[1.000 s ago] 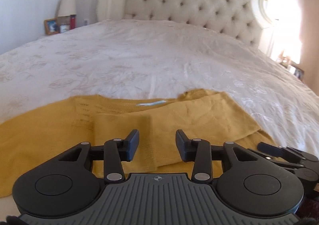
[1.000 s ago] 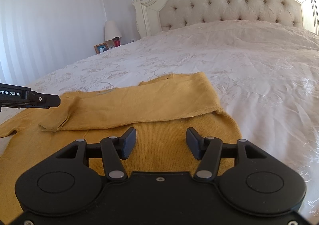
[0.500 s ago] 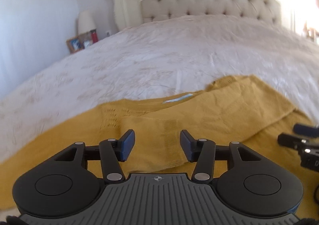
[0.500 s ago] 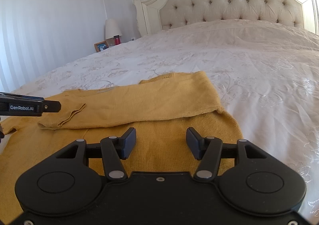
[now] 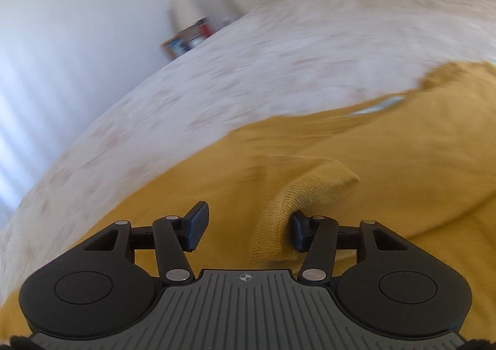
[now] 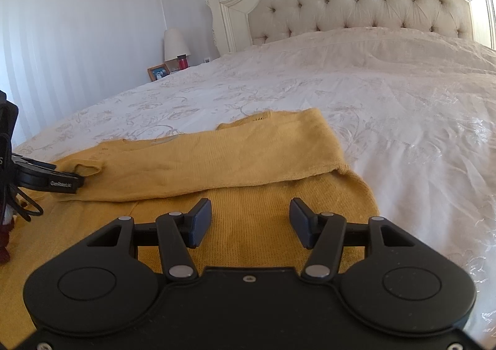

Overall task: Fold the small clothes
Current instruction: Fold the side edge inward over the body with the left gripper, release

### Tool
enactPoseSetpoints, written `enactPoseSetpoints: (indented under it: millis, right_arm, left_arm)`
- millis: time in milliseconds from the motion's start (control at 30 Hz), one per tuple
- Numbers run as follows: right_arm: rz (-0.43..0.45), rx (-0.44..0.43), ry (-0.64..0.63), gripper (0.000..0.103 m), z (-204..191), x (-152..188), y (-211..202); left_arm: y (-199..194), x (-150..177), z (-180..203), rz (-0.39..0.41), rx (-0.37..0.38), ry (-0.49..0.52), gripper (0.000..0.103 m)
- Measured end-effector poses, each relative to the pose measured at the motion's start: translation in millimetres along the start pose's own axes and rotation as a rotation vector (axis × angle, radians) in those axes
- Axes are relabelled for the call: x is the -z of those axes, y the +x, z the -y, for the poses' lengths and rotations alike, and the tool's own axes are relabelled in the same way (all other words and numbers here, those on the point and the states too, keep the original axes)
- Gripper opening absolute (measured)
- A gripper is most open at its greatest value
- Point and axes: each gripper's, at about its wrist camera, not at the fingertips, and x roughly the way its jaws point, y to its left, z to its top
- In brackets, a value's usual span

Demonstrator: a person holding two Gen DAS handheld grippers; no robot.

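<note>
One sleeve (image 6: 217, 161) lay folded across the sweater (image 6: 254, 226); my left claw (image 5: 245, 227), just opening, straddled its cuff (image 5: 279, 226); right claw (image 6: 250, 223) gaped empty.

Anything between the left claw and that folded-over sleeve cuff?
Nothing visible. The left claw has just been opening; the sleeve cuff of the yellow sweater lies between its fingers, against the right finger, unpinched.
</note>
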Motion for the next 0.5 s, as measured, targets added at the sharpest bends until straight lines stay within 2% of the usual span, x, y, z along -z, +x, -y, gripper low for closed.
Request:
enactPoseSetpoints:
  millis: [133, 233, 367, 500]
  right_arm:
    - [-0.003, 0.001, -0.002, 0.062, -0.1, -0.2, 0.2]
    - [-0.007, 0.001, -0.003, 0.062, 0.1, 0.1, 0.0]
    - [-0.013, 0.003, -0.006, 0.062, -0.8, -0.3, 1.3]
    - [-0.025, 0.009, -0.016, 0.062, -2.7, -0.6, 3.5]
  left_arm:
    - [11.7, 7.5, -59.7, -0.075, -0.070, -0.160, 0.053]
    - [7.0, 21.7, -98.1, -0.115, -0.085, -0.303, 0.052]
    - [-20.8, 52.4, -133.2, -0.096, -0.077, -0.483, 0.053]
    - [-52.1, 80.6, -148.7, -0.080, -0.109, -0.592, 0.054]
